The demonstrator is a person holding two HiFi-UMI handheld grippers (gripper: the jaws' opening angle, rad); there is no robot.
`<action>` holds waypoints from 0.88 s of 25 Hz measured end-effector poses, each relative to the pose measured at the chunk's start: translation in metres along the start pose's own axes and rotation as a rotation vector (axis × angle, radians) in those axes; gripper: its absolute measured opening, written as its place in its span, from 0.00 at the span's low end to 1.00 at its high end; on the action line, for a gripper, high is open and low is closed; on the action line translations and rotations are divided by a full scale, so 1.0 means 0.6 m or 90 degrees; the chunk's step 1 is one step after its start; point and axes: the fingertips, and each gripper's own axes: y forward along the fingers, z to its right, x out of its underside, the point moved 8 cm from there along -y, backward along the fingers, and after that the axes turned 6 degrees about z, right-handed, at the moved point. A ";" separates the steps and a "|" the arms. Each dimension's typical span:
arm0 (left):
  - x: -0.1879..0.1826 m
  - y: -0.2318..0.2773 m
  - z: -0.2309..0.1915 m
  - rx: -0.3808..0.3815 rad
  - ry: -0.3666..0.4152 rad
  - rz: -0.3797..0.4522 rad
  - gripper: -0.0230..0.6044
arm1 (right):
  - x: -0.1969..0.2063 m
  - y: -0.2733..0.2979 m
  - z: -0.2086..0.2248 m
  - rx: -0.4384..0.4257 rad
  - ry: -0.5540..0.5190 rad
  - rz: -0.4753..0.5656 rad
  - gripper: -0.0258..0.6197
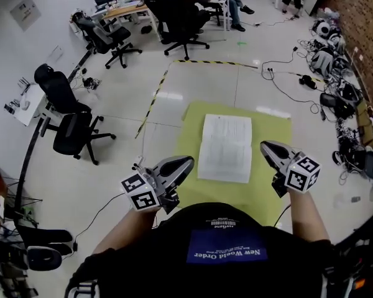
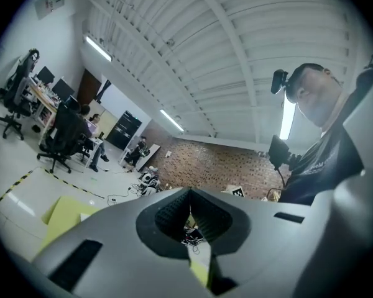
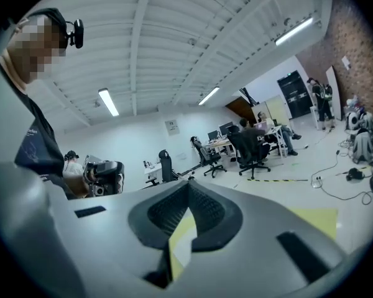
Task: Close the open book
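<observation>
An open book (image 1: 226,148) lies flat with its white pages up on a yellow-green mat (image 1: 193,126) on the floor. My left gripper (image 1: 188,161) hangs just left of the book's near left corner, shut and holding nothing. My right gripper (image 1: 265,146) hangs just right of the book's near right edge, also shut and holding nothing. Neither touches the book. In the left gripper view the jaws of the left gripper (image 2: 189,192) meet at the tips, with the mat (image 2: 61,213) beyond. In the right gripper view the right gripper (image 3: 188,186) is likewise shut, above the mat (image 3: 314,219).
Black office chairs (image 1: 73,124) stand to the left and further back (image 1: 114,39). Cables and gear (image 1: 336,95) lie along the brick wall on the right. A yellow-black tape line (image 1: 154,98) runs across the floor beyond the mat. Desks with seated people are far back.
</observation>
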 end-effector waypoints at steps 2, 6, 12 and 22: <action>-0.004 0.011 -0.006 -0.016 0.001 -0.012 0.05 | 0.001 0.013 0.018 0.000 0.011 -0.006 0.02; 0.004 0.016 -0.039 -0.021 0.014 -0.035 0.05 | 0.024 0.036 0.034 0.010 0.036 -0.015 0.02; 0.026 0.030 -0.129 0.037 -0.003 -0.056 0.05 | 0.063 0.073 0.030 0.059 0.065 -0.029 0.09; 0.052 0.025 -0.196 0.080 -0.031 -0.081 0.05 | 0.131 0.119 0.143 0.149 0.099 -0.133 0.21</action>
